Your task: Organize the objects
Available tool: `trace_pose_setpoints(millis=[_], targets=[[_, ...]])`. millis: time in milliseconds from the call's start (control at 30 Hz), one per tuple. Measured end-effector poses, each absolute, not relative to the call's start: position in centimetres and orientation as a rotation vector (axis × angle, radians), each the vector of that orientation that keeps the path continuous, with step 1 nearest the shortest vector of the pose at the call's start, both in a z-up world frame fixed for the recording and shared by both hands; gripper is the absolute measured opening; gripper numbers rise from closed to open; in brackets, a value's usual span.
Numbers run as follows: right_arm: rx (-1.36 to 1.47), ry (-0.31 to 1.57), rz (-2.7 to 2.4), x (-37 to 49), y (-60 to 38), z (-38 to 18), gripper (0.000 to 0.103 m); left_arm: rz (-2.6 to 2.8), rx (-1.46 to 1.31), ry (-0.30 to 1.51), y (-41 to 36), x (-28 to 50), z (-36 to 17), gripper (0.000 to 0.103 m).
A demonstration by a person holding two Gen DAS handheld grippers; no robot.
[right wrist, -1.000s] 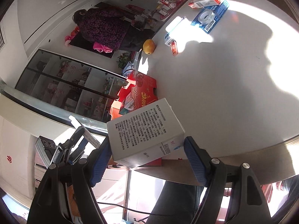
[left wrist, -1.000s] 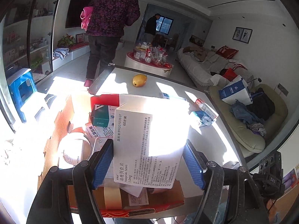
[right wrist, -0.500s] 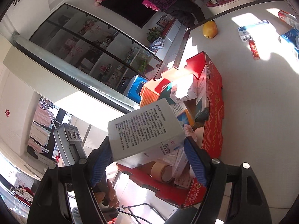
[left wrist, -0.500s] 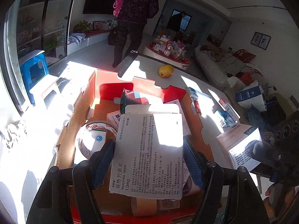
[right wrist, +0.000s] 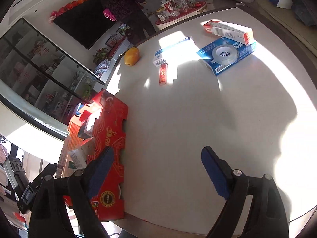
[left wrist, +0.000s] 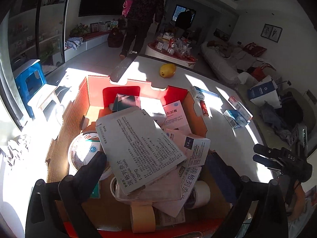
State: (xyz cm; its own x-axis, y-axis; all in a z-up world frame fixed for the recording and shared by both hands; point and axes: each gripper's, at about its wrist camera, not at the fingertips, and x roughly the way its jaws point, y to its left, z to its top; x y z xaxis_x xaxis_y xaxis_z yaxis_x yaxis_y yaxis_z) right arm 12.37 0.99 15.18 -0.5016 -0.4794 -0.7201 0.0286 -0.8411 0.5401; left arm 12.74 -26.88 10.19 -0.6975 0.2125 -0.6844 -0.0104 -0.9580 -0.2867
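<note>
- Red cardboard box (left wrist: pixel 93 103) at the table's (right wrist: pixel 188 119) left edge, open on top, crammed with medicine cartons, tape rolls and leaflets
- Large white tablet box (left wrist: pixel 138 146) tilted on top of that heap, printed face up, between the fingers of the left gripper (left wrist: pixel 158 170) but not touched by either pad
- Left gripper jaws spreading wide, nothing pinched
- White tape roll (left wrist: pixel 85 152) in the red box's left part, partly under the tablet box; tan tape roll (left wrist: pixel 142 216) at its near wall
- Pink-and-white carton (left wrist: pixel 174 115) and dark teal carton (left wrist: pixel 122 103) toward the red box's far wall
- Right gripper (right wrist: pixel 156 168) just right of the red box, over bare tabletop, jaws opening and empty
- Beyond the red box on the table: yellow fruit (right wrist: pixel 131 56), red tube (right wrist: pixel 163 74), blue tape pack (right wrist: pixel 225 54)
</note>
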Motion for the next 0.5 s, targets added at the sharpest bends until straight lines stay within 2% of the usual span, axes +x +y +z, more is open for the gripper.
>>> trace_pose_setpoints(millis=[200, 500], targets=[[1.314, -0.726, -2.594, 6.8, 9.6, 15.8, 0.089, 2.591, -1.063, -0.390, -21.2, 11.0, 13.8, 0.103], [1.302, -0.483, -2.678, -4.8, 11.6, 15.0, 0.089, 2.330, -1.126, -0.286, -10.3, 3.2, 15.0, 0.103]])
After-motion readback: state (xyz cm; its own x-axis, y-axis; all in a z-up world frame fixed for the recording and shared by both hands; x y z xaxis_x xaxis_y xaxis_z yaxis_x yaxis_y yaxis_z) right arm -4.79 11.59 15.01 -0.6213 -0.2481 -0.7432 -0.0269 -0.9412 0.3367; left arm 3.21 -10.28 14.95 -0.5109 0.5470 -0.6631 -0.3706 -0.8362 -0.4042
